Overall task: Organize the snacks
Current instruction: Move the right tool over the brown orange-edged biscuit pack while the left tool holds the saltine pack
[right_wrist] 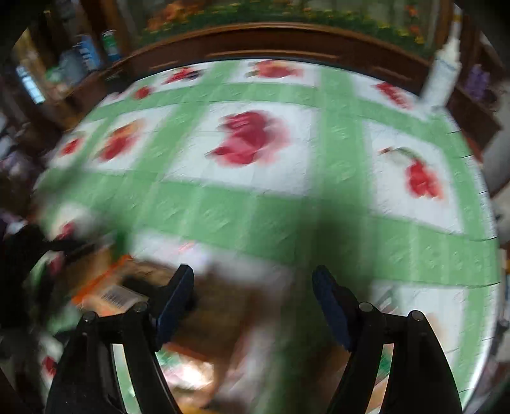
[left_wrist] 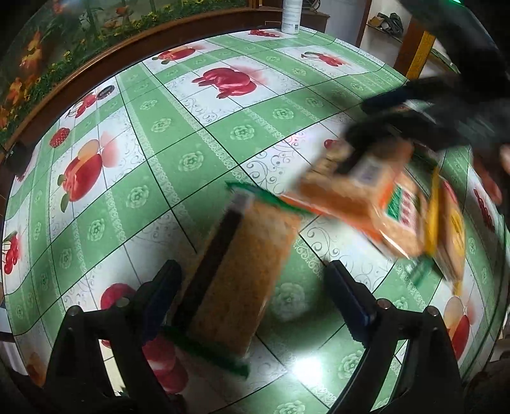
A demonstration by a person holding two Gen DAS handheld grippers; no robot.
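Note:
A green-edged pack of orange crackers (left_wrist: 242, 264) lies on the table between the fingers of my left gripper (left_wrist: 251, 270). It rests against the left finger, and a wide gap separates it from the right finger, so the gripper is open. At the right, my right gripper (left_wrist: 360, 121) hovers, blurred, over the upper end of an orange cracker pack (left_wrist: 366, 203), which lies tilted on a yellow pack (left_wrist: 446, 223). In the right wrist view the right gripper (right_wrist: 251, 277) has its jaws apart over that blurred orange pack (right_wrist: 210, 321). No pad visibly presses on it.
The table (left_wrist: 191, 127) wears a green and white cloth with fruit prints. A white bottle (left_wrist: 291, 16) stands at its far edge, also seen as the bottle (right_wrist: 443, 76). A dark wooden rail (left_wrist: 95, 63) runs behind. A hand (left_wrist: 491, 178) shows at the right.

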